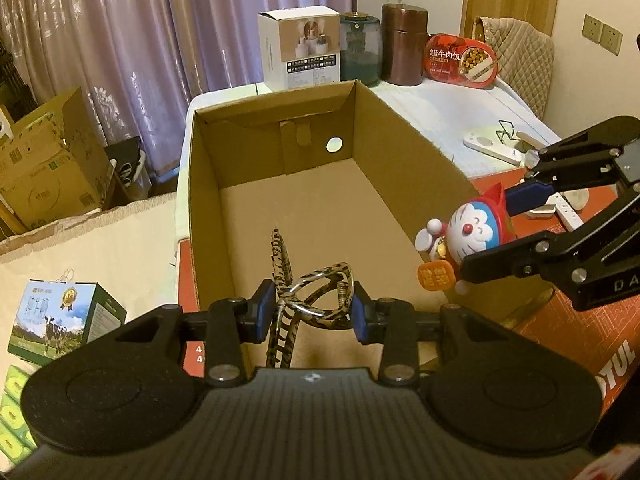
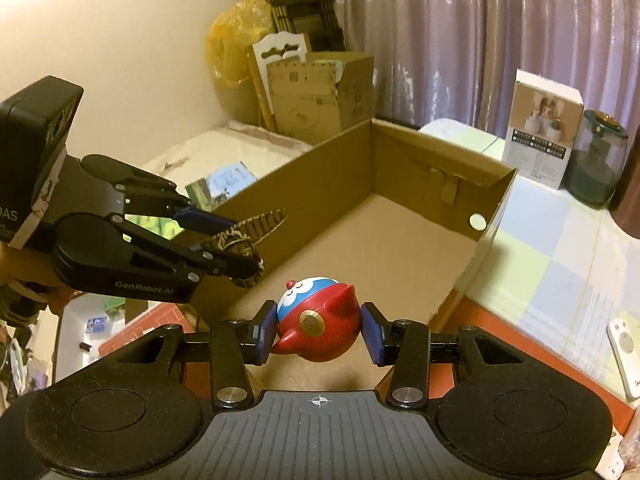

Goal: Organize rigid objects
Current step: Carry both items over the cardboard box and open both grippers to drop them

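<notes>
An open cardboard box (image 1: 208,200) stands on the table; it also shows in the right wrist view (image 2: 492,208). Nothing lies on its floor. My left gripper (image 1: 314,312) is shut on a leopard-print hair claw clip (image 1: 320,292) and holds it above the box's near end. The clip shows in the right wrist view (image 2: 240,236), held by the left gripper (image 2: 236,244). My right gripper (image 2: 320,332) is shut on a red and blue Doraemon cat figure (image 2: 320,320), held over the box's right rim. In the left wrist view the figure (image 1: 468,236) sits between the right gripper's fingers (image 1: 492,232).
At the table's far end stand a white product box (image 1: 300,50), a glass jar (image 1: 360,50), a brown canister (image 1: 404,44) and a red food box (image 1: 460,60). A white remote (image 1: 492,146) lies to the right. Cartons (image 1: 44,160) and a milk box (image 1: 56,320) lie to the left.
</notes>
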